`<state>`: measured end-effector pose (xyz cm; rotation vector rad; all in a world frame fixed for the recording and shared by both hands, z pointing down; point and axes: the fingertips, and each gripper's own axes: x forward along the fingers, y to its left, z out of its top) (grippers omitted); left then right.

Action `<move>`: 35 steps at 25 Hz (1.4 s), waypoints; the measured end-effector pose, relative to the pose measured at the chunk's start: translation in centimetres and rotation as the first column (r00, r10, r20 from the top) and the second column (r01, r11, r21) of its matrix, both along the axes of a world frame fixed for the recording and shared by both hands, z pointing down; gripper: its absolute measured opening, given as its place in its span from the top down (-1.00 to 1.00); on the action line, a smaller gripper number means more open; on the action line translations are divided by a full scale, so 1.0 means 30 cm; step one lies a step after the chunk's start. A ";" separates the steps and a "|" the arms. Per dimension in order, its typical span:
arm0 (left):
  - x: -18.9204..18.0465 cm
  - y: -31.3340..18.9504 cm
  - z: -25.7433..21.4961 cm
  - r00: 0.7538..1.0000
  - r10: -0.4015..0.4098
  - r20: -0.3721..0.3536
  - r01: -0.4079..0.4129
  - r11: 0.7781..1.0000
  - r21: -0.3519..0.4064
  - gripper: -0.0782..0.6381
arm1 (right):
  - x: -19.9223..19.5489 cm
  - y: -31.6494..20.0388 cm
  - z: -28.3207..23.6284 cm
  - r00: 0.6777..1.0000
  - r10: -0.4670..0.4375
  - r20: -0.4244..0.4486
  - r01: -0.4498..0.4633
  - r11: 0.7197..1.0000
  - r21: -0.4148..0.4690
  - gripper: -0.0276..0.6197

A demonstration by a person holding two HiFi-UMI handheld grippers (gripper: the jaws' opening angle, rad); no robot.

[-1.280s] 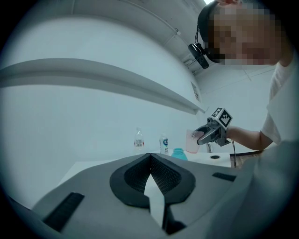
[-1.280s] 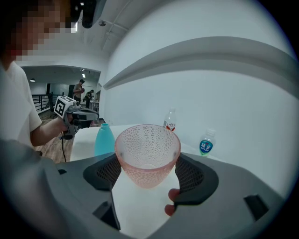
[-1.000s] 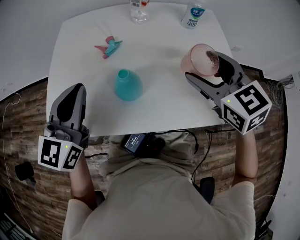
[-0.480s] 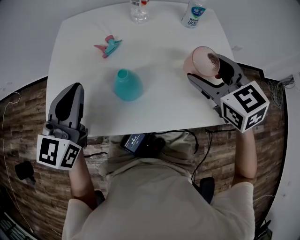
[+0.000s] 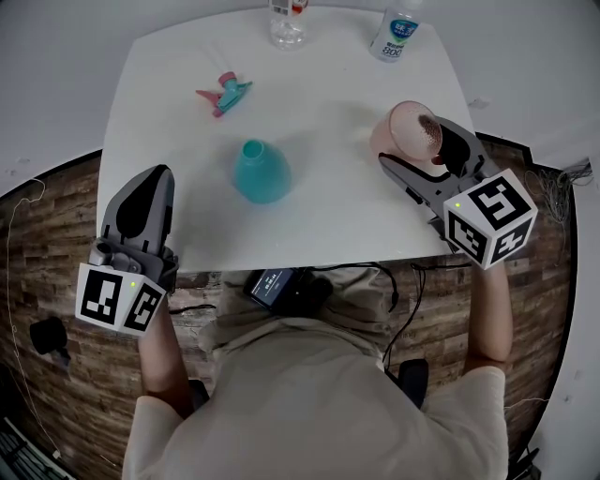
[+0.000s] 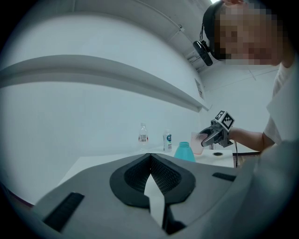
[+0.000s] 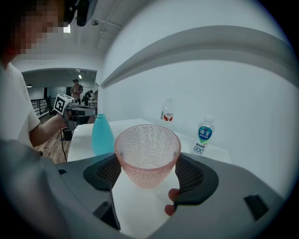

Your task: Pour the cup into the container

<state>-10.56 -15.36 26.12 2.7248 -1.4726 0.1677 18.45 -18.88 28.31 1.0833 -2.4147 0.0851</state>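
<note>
Holding the pink dimpled cup [image 7: 147,154] clamped in my right gripper [image 5: 417,150] near the table's [image 5: 187,122] right edge; bare tabletop lies between it and the teal container [image 5: 260,172]. My left gripper [image 5: 142,202], jaws together, is at the near-left edge.

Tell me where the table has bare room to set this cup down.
Bare: the near strip between container and right gripper, and the middle beyond the container. Crowded: the far side, with bottles and spray head.
</note>
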 end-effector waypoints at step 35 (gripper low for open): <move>-0.001 0.006 0.046 1.000 -0.007 -0.017 0.006 1.000 -0.022 0.75 | 0.010 -0.005 0.138 1.000 -0.009 -0.023 0.006 0.994 -0.111 -0.21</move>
